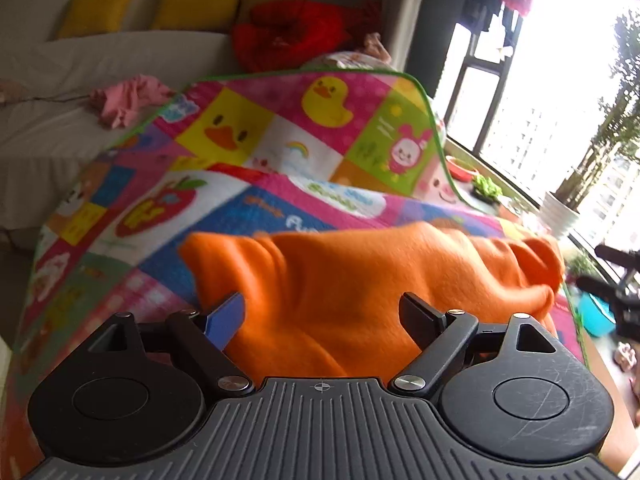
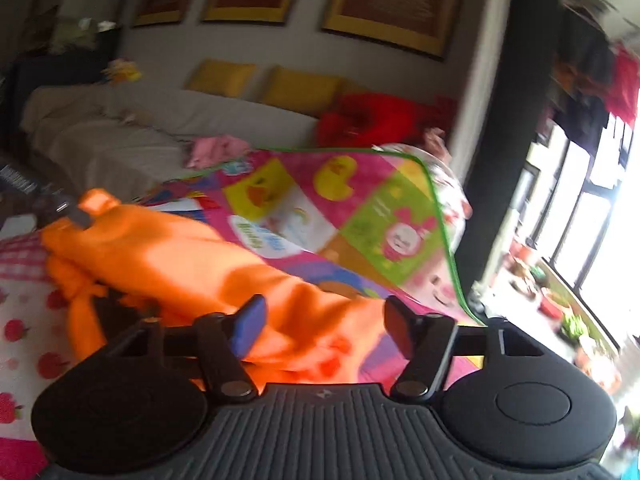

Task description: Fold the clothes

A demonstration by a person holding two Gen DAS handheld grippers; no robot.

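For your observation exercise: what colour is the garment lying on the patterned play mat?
Plain bright orange garment, a fleecy-looking fabric; it shows best in the left wrist view.

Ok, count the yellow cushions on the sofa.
2: yellow cushions lean side by side on the sofa back, one left of the other. The red bundle may hide more.

L wrist cam sits close over the orange garment (image 1: 360, 280), looking fwd along its fingers toward the sofa (image 1: 100, 64) and window (image 1: 560, 80). R wrist cam, tilted, blurry, faces likewise; both share garment, cartoon mat (image 2: 360, 216), sofa.
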